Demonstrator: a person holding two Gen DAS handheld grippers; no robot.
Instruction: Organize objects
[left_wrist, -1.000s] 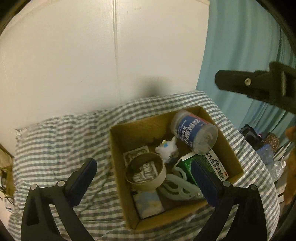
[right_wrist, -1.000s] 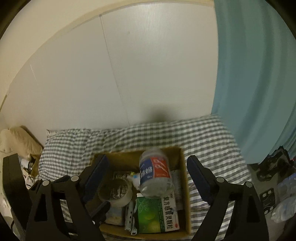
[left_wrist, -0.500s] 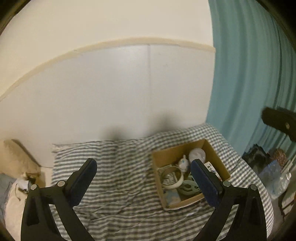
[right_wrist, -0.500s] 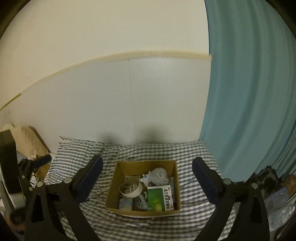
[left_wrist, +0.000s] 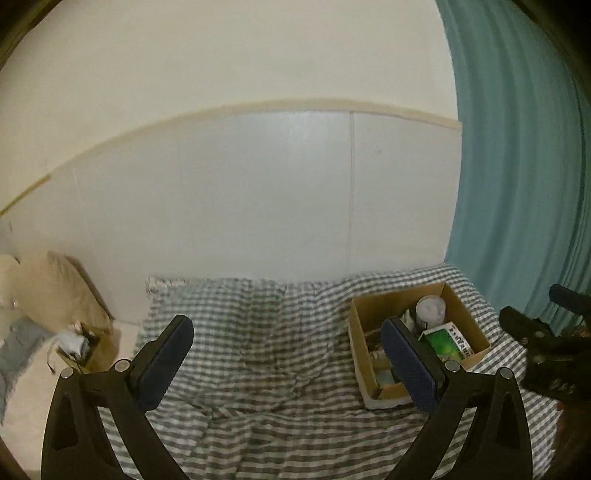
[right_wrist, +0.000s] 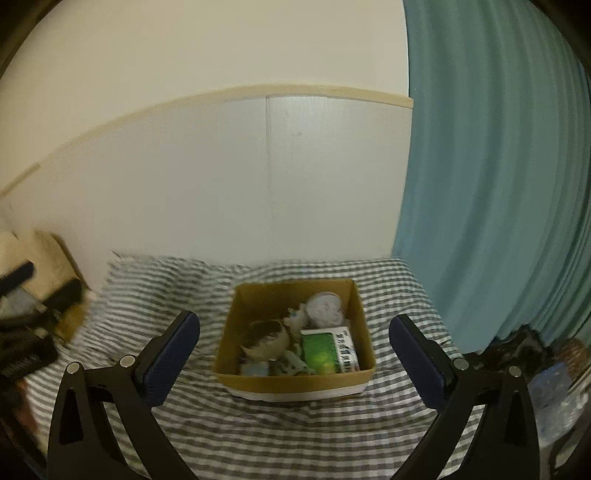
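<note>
A cardboard box (right_wrist: 295, 380) sits on a grey-and-white checked cloth (right_wrist: 207, 435). Inside it lie a green carton (right_wrist: 327, 350), a plastic jar (right_wrist: 325, 308), a small white figure (right_wrist: 297, 317) and a tape roll (right_wrist: 266, 341). The box also shows at the right of the left wrist view (left_wrist: 369, 384), with the green carton (left_wrist: 448, 343) and the jar (left_wrist: 430, 310) in it. My left gripper (left_wrist: 291, 365) is open and empty, well back from the box. My right gripper (right_wrist: 295, 363) is open and empty, back from the box and facing it.
A white wall panel (left_wrist: 258, 192) stands behind the cloth. A teal curtain (right_wrist: 498, 184) hangs at the right. A pillow (left_wrist: 55, 288) and clutter (left_wrist: 74, 343) lie on the floor at the left. More clutter (right_wrist: 554, 376) lies at the right. The right gripper's body (left_wrist: 546, 350) shows at the right edge.
Both grippers have pulled far back and up from the box, which now looks much smaller. Both stayed open and empty.
</note>
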